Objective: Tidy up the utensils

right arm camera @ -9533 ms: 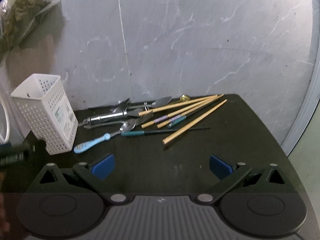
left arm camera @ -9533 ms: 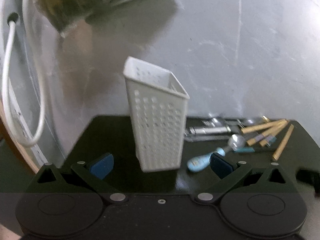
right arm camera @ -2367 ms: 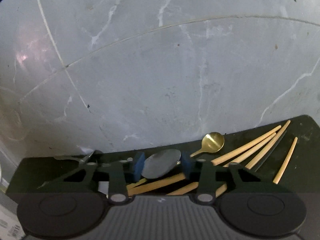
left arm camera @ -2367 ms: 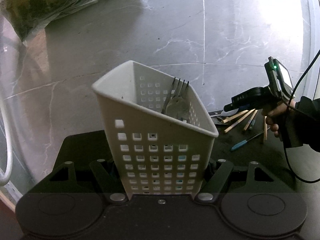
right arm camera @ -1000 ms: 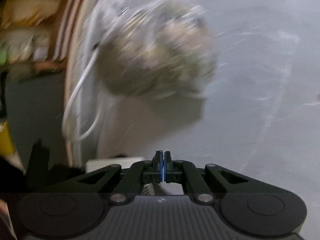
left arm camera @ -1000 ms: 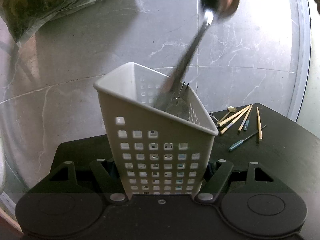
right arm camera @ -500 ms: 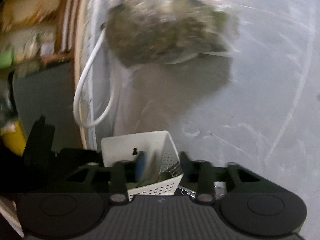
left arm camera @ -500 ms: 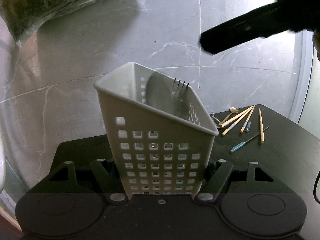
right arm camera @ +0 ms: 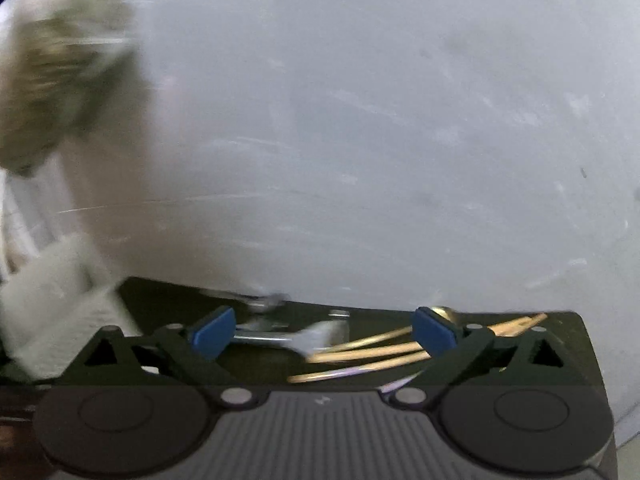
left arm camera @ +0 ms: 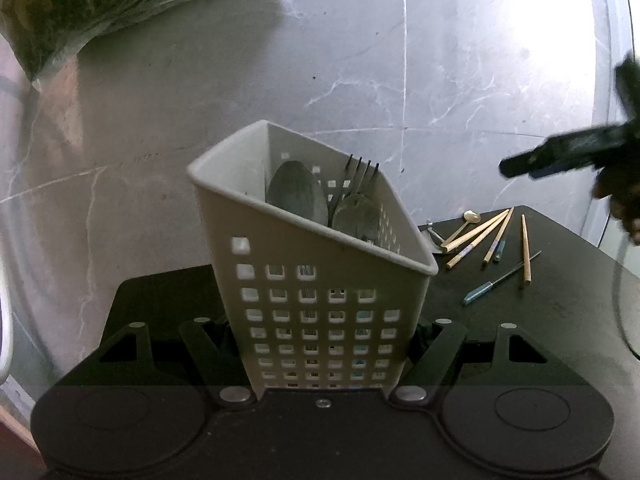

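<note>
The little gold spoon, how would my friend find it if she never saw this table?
Start at the white holder held between the left gripper jaws, then look right across the black table to the loose wooden chopsticks. The gold spoon lies at their far end, near the wall. It alone is shiny gold with a small round bowl; its neighbours are straight sticks.

You're in what looks like a home kitchen corner: grey marble-look wall tiles [left arm camera: 460,80] rise straight behind a small black table [left arm camera: 560,312]. A white perforated cutlery caddy [left arm camera: 320,300] stands there, wooden chopsticks [left arm camera: 476,232] lie loose, and a clear plastic bag of something leafy [left arm camera: 92,0] hangs at the upper left. White cable [left arm camera: 6,332] at the edge.
</note>
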{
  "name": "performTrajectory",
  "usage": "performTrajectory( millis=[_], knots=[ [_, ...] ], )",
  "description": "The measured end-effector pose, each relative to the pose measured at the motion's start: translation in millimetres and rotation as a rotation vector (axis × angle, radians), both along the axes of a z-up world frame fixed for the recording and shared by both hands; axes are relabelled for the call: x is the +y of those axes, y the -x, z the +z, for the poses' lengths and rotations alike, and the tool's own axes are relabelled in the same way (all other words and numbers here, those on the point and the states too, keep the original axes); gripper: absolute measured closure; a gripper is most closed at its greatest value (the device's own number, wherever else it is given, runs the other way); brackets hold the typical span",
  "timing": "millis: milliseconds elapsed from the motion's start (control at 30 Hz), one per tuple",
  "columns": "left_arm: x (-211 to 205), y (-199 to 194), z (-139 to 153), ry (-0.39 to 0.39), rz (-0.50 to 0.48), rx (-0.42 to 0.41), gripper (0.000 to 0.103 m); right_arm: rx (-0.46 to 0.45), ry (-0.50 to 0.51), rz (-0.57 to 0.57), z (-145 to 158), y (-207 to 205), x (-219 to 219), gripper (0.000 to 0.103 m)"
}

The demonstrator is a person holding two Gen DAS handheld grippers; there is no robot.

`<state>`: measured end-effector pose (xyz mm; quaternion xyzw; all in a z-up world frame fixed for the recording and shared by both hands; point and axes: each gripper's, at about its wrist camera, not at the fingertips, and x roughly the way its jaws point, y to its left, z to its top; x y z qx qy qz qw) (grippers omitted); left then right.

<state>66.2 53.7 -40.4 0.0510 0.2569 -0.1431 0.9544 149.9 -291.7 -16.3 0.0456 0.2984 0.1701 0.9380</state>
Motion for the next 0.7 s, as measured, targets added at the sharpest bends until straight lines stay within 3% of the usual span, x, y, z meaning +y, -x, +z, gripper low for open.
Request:
performTrajectory(
  millis=[267, 567, 700],
  knots=[
    [-8, -6, 3, -0.010, 0.032, 0.020, 0.027, 0.126, 0.014, -0.076, -72, -97, -55, 0.018],
    [-14, -10, 5, -0.014, 0.055, 0.032, 0.027, 0.118, 0.046, -0.055, -92, -118, -49, 0.024],
    [-14, -9, 5, -0.015, 0.057, 0.031, 0.027, 0.087, 0.090, -0.062, -94, -114, -40, 0.044]
  ],
)
